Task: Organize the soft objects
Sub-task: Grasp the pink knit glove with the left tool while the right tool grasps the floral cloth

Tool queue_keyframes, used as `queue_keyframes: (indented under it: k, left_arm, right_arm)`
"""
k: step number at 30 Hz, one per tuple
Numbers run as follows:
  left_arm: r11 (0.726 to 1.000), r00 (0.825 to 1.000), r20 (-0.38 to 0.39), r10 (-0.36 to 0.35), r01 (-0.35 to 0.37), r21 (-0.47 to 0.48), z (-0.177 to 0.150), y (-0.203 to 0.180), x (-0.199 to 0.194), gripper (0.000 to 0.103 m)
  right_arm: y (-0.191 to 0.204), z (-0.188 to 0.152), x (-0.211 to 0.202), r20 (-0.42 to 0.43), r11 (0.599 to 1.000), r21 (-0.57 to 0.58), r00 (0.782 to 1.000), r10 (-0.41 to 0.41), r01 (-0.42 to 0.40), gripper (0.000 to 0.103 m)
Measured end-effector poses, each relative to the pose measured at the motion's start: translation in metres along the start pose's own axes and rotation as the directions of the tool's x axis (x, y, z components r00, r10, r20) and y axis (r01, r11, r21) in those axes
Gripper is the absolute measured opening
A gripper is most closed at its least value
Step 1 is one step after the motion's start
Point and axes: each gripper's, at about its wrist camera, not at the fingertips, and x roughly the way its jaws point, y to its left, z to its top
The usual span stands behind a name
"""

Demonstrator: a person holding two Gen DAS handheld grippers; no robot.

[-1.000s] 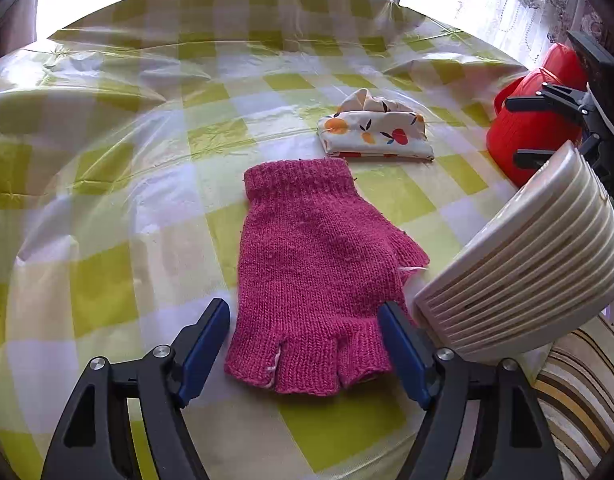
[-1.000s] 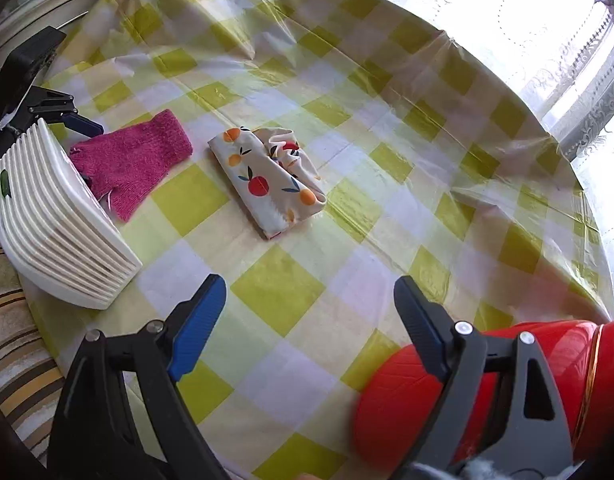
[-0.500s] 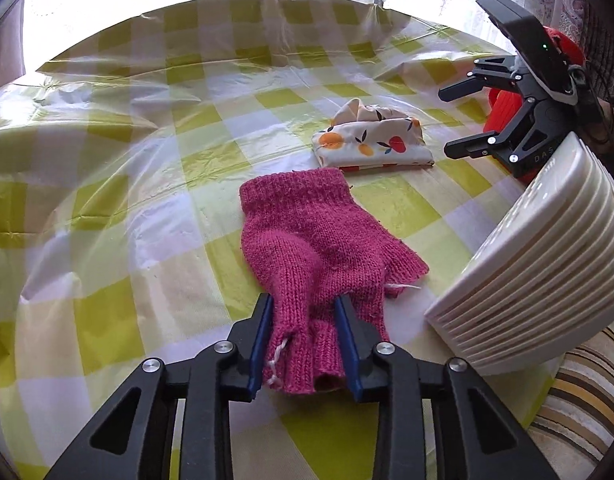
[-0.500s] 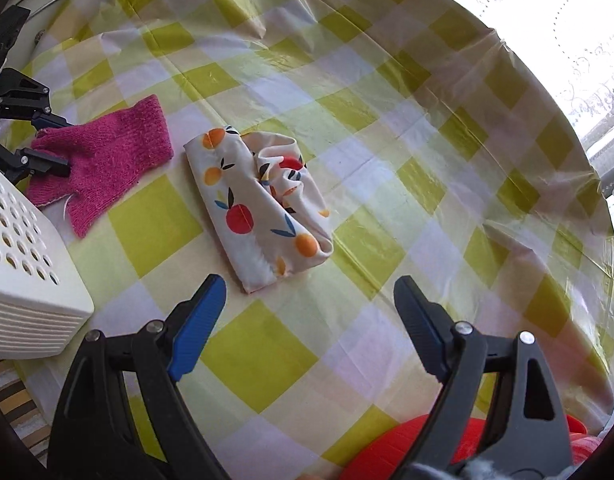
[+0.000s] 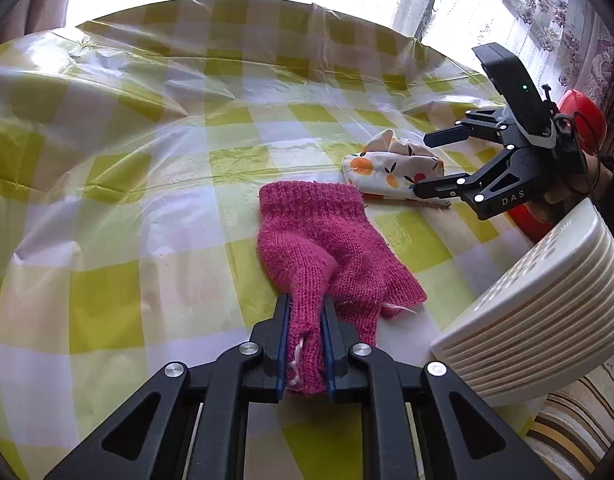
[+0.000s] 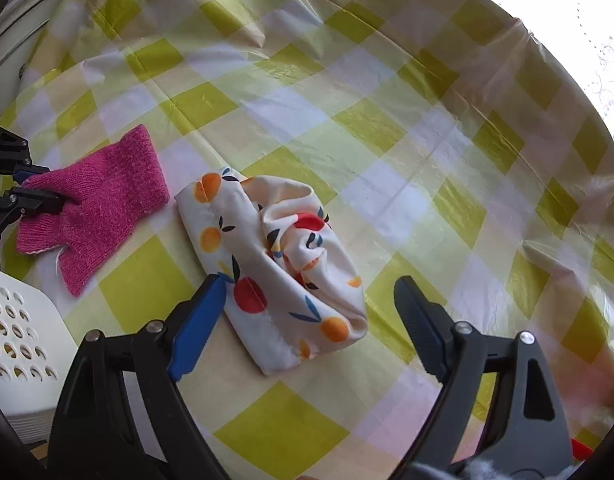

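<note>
The left tongs [image 5: 305, 330] have just been closing and now pinch the finger end of the pink knitted glove [image 5: 331, 240], bunching the wool into a ridge between the blue pads; a second ago they stood wide on either side of the flat glove. The rest of the glove lies on the checked yellow surface [image 5: 147, 160], cuff pointing away from the camera. The right tongs [image 6: 307, 316] are open, as before, but they have come in from beside the red object [image 5: 583, 108] and now straddle the near end of the fruit-print cloth [image 6: 275, 264], the left pad just touching its edge, the right pad apart from it. The cloth lies crumpled just beside the glove's cuff. The white slotted basket [image 5: 547, 312] stands near the glove, at the surface's edge.
</note>
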Motion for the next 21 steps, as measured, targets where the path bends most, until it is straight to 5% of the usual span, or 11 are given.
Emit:
queue_keyframes:
  k: [4, 6, 9, 21]
  left_arm:
    - [0.999, 1.000, 0.017, 0.023, -0.022, -0.046, -0.002, 0.001, -0.003, 0.014]
    - [0.996, 0.999, 0.027, 0.039, -0.037, -0.078, -0.003, 0.003, -0.005, 0.014]
    - [0.988, 0.997, 0.045, 0.056, -0.049, -0.144, -0.005, 0.011, -0.010, 0.014]
    - [0.953, 0.985, 0.088, 0.150, -0.121, -0.278, -0.019, 0.012, -0.030, 0.013]
  right_arm:
    - [0.001, 0.005, 0.012, -0.012, 0.999, 0.016, 0.999, 0.036, -0.036, 0.083]
    - [0.002, 0.004, 0.011, 0.010, 0.996, 0.047, 0.997, 0.080, -0.080, 0.059]
    - [0.006, -0.002, 0.007, 0.032, 0.991, 0.074, 0.994, 0.105, -0.107, 0.041]
    - [0.004, -0.060, -0.030, 0.124, 0.944, 0.327, 0.992, 0.009, -0.050, 0.025]
